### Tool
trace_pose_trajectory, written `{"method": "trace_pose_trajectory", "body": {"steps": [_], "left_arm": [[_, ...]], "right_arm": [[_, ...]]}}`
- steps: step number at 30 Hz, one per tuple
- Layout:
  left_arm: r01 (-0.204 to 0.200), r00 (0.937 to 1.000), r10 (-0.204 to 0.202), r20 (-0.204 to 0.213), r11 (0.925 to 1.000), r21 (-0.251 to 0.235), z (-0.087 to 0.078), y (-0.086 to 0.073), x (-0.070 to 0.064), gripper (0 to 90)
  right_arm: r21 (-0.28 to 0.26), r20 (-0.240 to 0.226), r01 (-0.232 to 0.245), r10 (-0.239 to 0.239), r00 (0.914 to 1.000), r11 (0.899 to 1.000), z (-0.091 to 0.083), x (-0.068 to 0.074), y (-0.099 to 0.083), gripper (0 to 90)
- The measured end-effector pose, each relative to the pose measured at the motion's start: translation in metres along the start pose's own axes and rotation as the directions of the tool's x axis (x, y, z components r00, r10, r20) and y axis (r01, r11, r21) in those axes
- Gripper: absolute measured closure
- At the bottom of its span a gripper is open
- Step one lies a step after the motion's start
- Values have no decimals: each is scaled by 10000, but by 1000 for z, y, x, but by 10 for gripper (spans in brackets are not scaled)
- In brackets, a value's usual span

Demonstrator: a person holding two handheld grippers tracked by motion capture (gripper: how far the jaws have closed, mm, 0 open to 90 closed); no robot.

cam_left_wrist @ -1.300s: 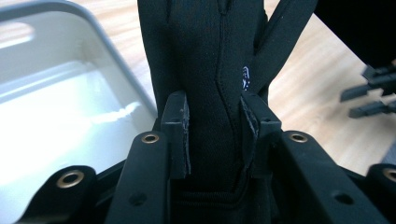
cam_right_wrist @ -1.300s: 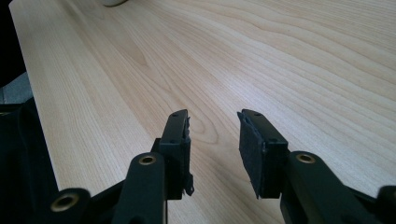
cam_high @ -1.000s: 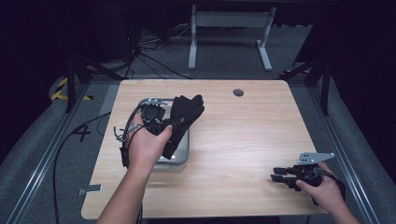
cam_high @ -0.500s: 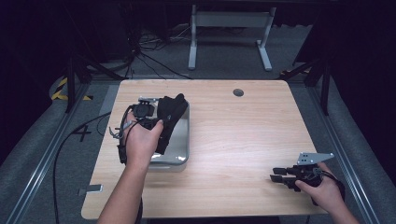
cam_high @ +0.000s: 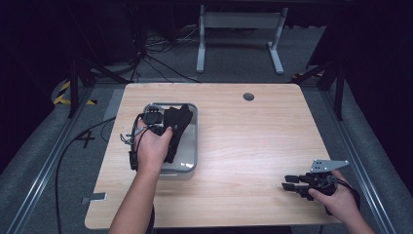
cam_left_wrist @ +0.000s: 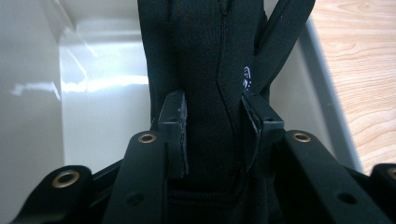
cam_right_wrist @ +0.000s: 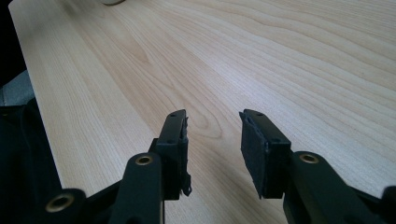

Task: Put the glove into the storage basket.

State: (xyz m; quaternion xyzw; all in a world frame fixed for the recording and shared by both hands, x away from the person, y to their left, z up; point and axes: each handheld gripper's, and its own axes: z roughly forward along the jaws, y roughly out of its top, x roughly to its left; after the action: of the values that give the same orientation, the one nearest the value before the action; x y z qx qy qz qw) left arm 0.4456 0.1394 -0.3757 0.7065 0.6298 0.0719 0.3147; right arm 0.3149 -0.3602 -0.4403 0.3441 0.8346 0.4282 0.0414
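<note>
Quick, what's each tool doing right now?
Left tool: closed on the black glove, over the metal tray.
Right tool: open, holding nothing, above the table.

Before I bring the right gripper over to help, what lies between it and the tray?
Only bare wooden table lies between the right gripper and the tray; the high view shows this.

Glove (cam_left_wrist: 205, 70) top beyond frame edge

My left gripper (cam_left_wrist: 212, 140): matte black jaws, brass-coloured rivets. Black fabric glove (cam_left_wrist: 205, 70), small white print beside its seam. Glossy pale grey metal tray (cam_left_wrist: 93, 93) under the glove. Light wooden table (cam_right_wrist: 261, 60), wavy tan grain.
</note>
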Motion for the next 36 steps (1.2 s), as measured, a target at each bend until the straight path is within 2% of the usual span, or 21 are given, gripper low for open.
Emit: {"method": "trace_pose_trajectory", "body": {"steps": [3,5,6,7,9,12,16,17,18,20,22,23,24,27,28,29,31,32,34,36], "left_arm": [[183,9998,-180,-74,9989,426,7,-3,3,620],[252,9997,-254,24,9983,533,11,-5,5,576],[230,9997,-234,77,9984,517,12,-6,5,494],[135,9997,-144,179,9987,498,13,-6,5,427],[-53,9996,43,288,9994,352,10,-7,2,413],[-760,9966,769,281,9966,-317,-1,-8,-5,368],[-1589,9839,1643,705,9843,-763,-23,-11,-14,363],[-1676,9817,1744,768,9820,-868,-28,-12,-16,364],[-2002,9743,2094,828,9739,-1067,-36,-14,-17,364],[-2140,9698,2267,897,9679,-1319,-47,-19,-19,365],[-2359,9608,2531,1130,9607,-1460,-59,-24,-18,365],[-2381,9585,2578,1220,9587,-1557,-64,-28,-19,365],[-2587,9519,2794,1260,9528,-1588,-69,-31,-18,364],[-2847,9392,3119,1434,9411,-1823,-82,-43,-16,364],[-2940,9325,3260,1558,9353,-1971,-85,-49,-14,363],[-2850,9320,3206,1694,9365,-2045,-87,-52,-13,361],[-2930,9197,3394,1972,9280,-2303,-90,-61,-11,361],[-2932,9167,3429,2053,9261,-2376,-91,-65,-10,361],[-2965,9185,3435,1959,9260,-2337,-91,-70,-8,361],[-3082,9162,3511,1933,9255,-2201,-92,-71,-7,355]], "right_arm": [[-19,-2,-31,31,10000,10000,-1,0,0,620],[-43,17,-25,26,10000,10000,-1,0,0,618],[-53,17,-24,24,10000,10000,-1,0,0,617],[-62,25,-15,15,10000,10000,-1,0,0,615],[-91,30,-16,16,10000,10000,-1,-1,0,605],[-109,66,-8,9,10000,9999,-1,-2,1,599],[-219,229,-9,14,9997,9998,-1,-5,3,580],[-251,289,-19,26,9996,9997,-1,-6,4,575],[-306,390,-19,31,9992,9995,-1,-7,5,569],[-317,607,41,-21,9982,9995,-2,-9,8,562],[-357,846,124,-93,9964,9993,-3,-11,11,550],[-397,949,133,-95,9954,9991,-3,-12,11,548],[-416,1034,110,-66,9946,9991,-3,-13,12,547],[-455,1221,177,-121,9924,9988,-4,-16,12,531],[-460,1237,191,-133,9922,9988,-3,-17,12,529],[-458,1288,188,-128,9916,9988,-3,-18,11,526],[-433,1294,135,-78,9916,9990,-1,-19,10,524],[-408,1320,144,-89,9912,9991,-1,-20,9,524],[-386,1346,104,-51,9909,9992,0,-20,7,524],[-403,1296,81,-28,9916,9992,1,-20,7,524]]}}
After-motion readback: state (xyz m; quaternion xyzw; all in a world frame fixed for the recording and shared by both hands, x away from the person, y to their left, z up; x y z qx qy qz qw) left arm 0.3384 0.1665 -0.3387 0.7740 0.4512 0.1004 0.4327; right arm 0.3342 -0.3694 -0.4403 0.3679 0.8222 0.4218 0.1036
